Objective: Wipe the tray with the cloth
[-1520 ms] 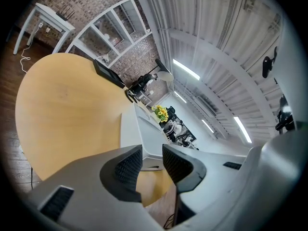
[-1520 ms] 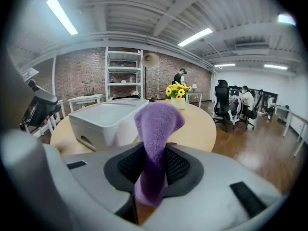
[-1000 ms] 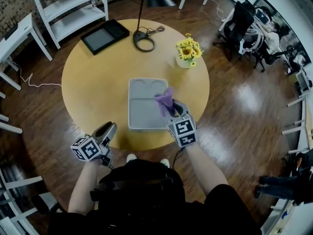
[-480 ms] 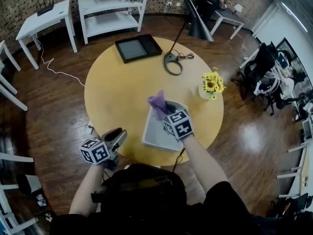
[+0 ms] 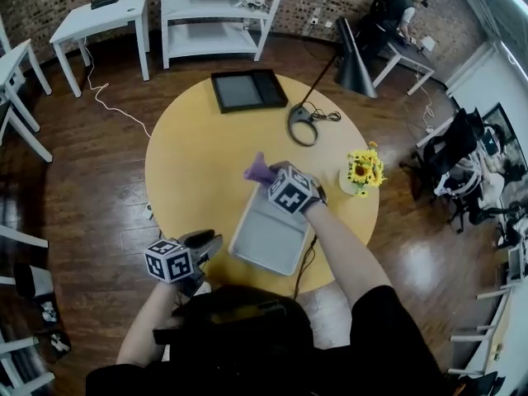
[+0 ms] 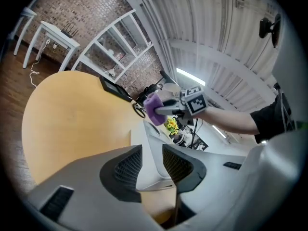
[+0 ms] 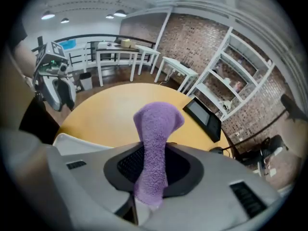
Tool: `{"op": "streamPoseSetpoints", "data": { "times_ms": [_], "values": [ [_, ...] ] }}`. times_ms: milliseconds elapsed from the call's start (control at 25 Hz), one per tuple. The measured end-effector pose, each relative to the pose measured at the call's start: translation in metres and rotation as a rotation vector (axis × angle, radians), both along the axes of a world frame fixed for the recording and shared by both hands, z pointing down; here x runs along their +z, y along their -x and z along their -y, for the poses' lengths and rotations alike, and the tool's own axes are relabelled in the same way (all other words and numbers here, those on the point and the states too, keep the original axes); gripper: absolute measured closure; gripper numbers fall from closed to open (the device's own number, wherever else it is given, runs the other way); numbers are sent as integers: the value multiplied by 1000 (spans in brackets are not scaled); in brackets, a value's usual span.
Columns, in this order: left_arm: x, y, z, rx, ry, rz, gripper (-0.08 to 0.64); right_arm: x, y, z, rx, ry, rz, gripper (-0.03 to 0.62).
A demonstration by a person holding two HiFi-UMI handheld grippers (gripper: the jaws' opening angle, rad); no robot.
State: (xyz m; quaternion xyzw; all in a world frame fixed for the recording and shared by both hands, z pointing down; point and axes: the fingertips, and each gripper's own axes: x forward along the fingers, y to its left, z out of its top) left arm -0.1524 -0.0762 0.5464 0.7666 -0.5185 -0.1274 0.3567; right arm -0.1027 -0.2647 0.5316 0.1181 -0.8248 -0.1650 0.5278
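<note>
The grey rectangular plastic tray (image 5: 266,242) lies at an angle on the round yellow counter (image 5: 194,159). It is on the near right part of the counter, with its near end close to the counter's edge.

The purple terry cloth (image 5: 258,170) is bunched into a tuft and clamped between the jaws of my right gripper (image 5: 271,176). In the right gripper view, both pads press on the cloth. One end of the tuft stands out past the fingertips and the other end hangs behind them. This gripper is at the far end of the tray, and the cloth projects just beyond the tray's far edge. I cannot tell whether the cloth touches the tray.

My left gripper (image 5: 208,242) is at the counter's near edge, just beside the tray's near left side. Its jaws stand apart with nothing held. The left gripper view shows only the tray's near corner through the gap, beyond the pads.

Further out on the counter:
- A vase of yellow sunflowers (image 5: 363,172) stands to the right of the tray.
- A black lamp with a ring base (image 5: 304,126) stands behind the tray.
- A flat black rectangular tray (image 5: 247,90) lies at the far edge.

White shelving (image 5: 219,11) stands on the wooden floor by the brick wall.
</note>
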Motion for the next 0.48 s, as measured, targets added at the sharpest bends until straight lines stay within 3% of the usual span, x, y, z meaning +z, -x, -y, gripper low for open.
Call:
{"op": "streamPoseSetpoints", "data": {
  "times_ms": [120, 280, 320, 400, 480],
  "values": [
    [13, -20, -4, -11, 53, -11, 434, 15, 22, 27, -56, -2, 14, 497],
    [21, -39, -15, -58, 111, -39, 434, 9, 62, 43, -4, 271, 306, 497],
    [24, -44, -18, -72, 127, -44, 434, 11, 68, 45, 18, 321, 343, 497],
    [29, -50, -24, -111, 152, -58, 434, 29, 72, 50, 13, 320, 305, 497],
    [32, -55, -29, -152, 167, -77, 434, 52, 72, 49, -63, 239, 183, 497]
  ]
}}
